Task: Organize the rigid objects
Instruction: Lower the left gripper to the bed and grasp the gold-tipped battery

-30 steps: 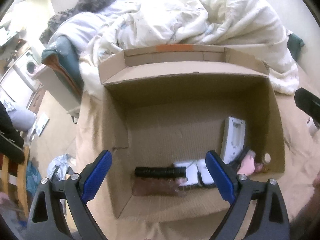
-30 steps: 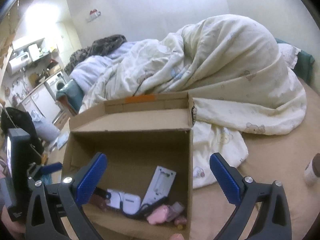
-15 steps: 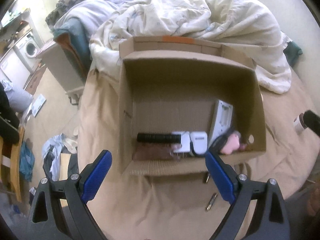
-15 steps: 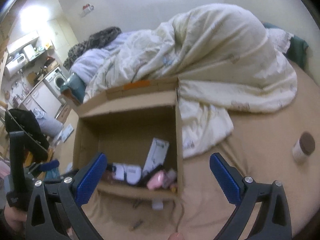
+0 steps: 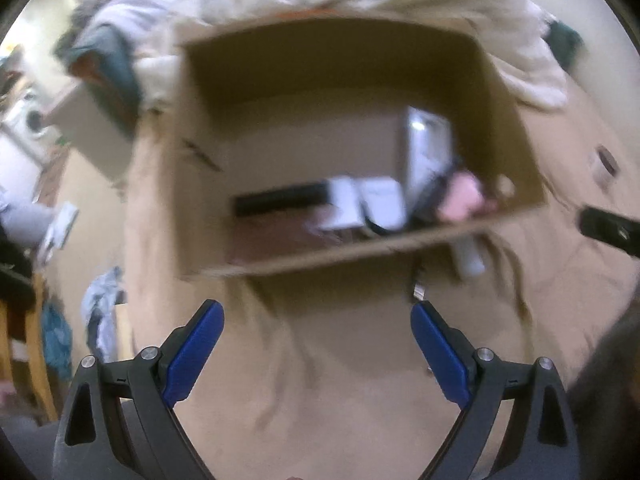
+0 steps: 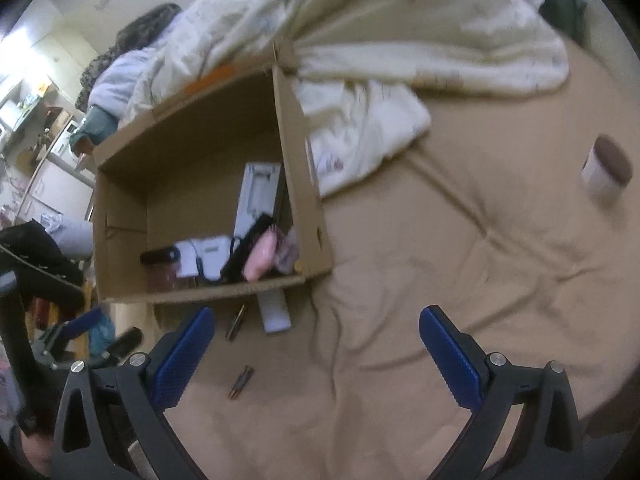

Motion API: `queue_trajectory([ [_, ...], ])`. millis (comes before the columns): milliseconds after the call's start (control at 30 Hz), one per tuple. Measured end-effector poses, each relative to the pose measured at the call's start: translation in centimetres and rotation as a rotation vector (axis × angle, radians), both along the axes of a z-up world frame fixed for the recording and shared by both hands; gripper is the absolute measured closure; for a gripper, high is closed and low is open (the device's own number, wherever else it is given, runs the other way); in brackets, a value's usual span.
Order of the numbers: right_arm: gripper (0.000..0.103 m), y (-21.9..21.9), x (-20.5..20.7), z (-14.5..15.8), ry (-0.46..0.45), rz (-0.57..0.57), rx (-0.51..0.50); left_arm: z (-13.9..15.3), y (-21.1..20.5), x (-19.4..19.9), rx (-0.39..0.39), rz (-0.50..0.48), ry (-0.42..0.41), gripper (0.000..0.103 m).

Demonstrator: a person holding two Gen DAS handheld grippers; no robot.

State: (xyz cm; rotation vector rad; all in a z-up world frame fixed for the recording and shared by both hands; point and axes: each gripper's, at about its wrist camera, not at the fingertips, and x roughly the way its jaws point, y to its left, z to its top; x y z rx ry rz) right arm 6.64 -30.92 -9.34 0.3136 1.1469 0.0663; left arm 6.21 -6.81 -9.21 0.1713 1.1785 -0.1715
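An open cardboard box (image 6: 304, 168) (image 5: 192, 128) stands on a tan bed cover and holds a black tube, white adapters (image 6: 208, 256), a white flat box (image 6: 258, 192) and a pink item (image 6: 260, 256). In front of it lie a white bar (image 6: 274, 312) and two small dark metal pieces (image 6: 236, 322) (image 6: 241, 382). A white jar with a brown lid (image 6: 606, 166) stands far right. My left gripper (image 5: 316, 340) and right gripper (image 6: 316, 346) are both open and empty, held back above the cover. The left wrist view is blurred.
A cream duvet (image 6: 380, 40) is heaped behind and right of the box. The bed's left edge drops to a floor with clothes and a chair (image 5: 24, 320). The right gripper's tip (image 5: 608, 228) shows at the left view's right edge.
Both grippers have pulled back and up from the box, so the box looks smaller. The loose pieces in front of the box and the jar have come into view.
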Motion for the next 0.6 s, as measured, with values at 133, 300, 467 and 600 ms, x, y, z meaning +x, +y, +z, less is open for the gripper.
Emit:
queue_trajectory([
  [133,0.0,0.8,0.1,0.4,-0.026,0.027,-0.03,-1.4,-2.8,-0.9,-0.072,-0.119,0.072,0.01],
  [300,0.0,-0.2,0.1,1.0,-0.053,-0.008,-0.002,-3.2,-6.3,-1.5,-0.068,-0.232,0.135,0.022],
  [467,0.0,-1.3,0.0,0.6,-0.039,-0.041,0.003,-6.6,-8.8,-1.2,-0.042,-0.277,0.241,0.037],
  [600,0.0,-1.6,0.0,0.5,-0.033,-0.052,0.008,-8.3,-9.8,-1.3,-0.023,-0.296,0.281,0.061],
])
